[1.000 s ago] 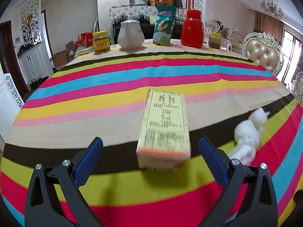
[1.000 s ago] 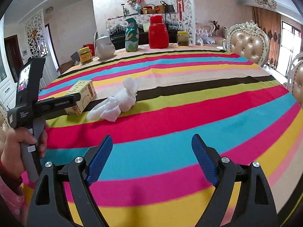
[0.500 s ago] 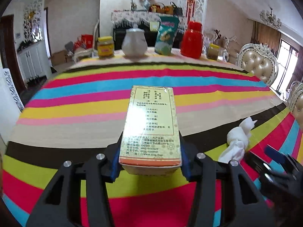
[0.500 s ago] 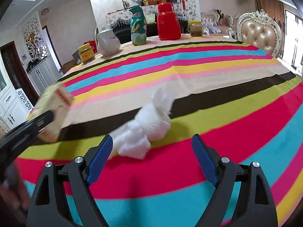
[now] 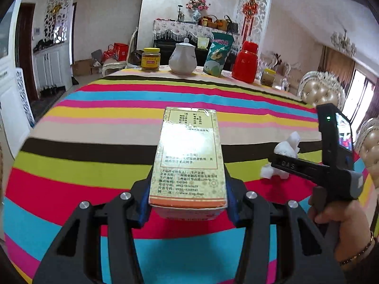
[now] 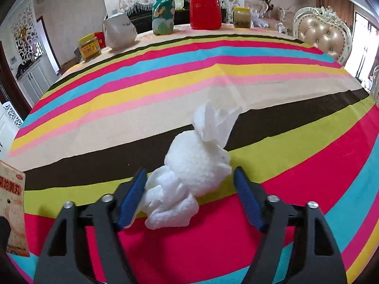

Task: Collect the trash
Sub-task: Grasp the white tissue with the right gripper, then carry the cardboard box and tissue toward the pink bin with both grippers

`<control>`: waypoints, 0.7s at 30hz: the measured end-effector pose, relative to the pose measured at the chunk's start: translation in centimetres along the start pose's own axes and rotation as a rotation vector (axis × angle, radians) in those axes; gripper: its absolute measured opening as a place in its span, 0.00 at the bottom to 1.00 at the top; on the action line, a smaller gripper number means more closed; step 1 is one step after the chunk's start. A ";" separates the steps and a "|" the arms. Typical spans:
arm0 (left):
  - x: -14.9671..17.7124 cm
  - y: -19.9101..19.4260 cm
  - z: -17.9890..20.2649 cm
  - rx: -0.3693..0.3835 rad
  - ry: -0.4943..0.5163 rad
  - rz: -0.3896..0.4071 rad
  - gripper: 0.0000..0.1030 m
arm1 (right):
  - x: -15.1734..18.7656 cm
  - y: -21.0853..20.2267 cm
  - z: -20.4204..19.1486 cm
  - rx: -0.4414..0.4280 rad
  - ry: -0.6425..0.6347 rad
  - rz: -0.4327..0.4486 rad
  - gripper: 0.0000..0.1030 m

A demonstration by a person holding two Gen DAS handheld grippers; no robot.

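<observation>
A yellow cardboard box [image 5: 189, 156] with printed text is lifted off the striped tablecloth [image 5: 94, 142], and my left gripper [image 5: 188, 204] is shut on its near end. The same box [image 6: 11, 201] shows at the left edge of the right wrist view. A crumpled white tissue [image 6: 196, 165] lies on the cloth [image 6: 284, 142] between the jaws of my right gripper [image 6: 189, 198]. These jaws are closing: the left pad touches the tissue and the right pad still stands apart from it. In the left wrist view a hand [image 5: 341, 220] holds that right gripper [image 5: 296, 165] at the tissue [image 5: 286, 146].
Along the table's far edge stand a yellow-lidded jar [image 5: 150, 59], a white teapot [image 5: 182, 58], a green snack bag [image 5: 218, 56], a red thermos [image 5: 245, 62] and a small jar [image 5: 268, 77]. Padded chairs [image 6: 324, 35] stand at the right.
My left gripper closed on the box and lifted it off the cloth. My right gripper moved in over the tissue and its jaws have narrowed around it.
</observation>
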State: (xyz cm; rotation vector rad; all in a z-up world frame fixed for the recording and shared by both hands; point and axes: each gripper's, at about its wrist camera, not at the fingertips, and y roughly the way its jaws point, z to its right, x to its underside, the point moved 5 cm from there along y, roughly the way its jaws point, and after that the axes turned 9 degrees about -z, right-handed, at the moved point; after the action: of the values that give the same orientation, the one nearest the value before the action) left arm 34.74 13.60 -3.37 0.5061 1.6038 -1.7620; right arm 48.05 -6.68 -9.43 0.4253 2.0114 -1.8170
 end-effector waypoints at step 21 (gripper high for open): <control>-0.1 0.7 -1.6 0.049 -0.034 -0.002 0.47 | 3.4 -4.9 -1.3 -0.146 -0.105 0.089 0.30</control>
State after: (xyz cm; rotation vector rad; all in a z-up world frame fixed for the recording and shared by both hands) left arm 35.06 15.17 -4.01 0.4944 1.5417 -1.8060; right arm 42.66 -6.02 -6.67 0.3615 2.0042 -1.5938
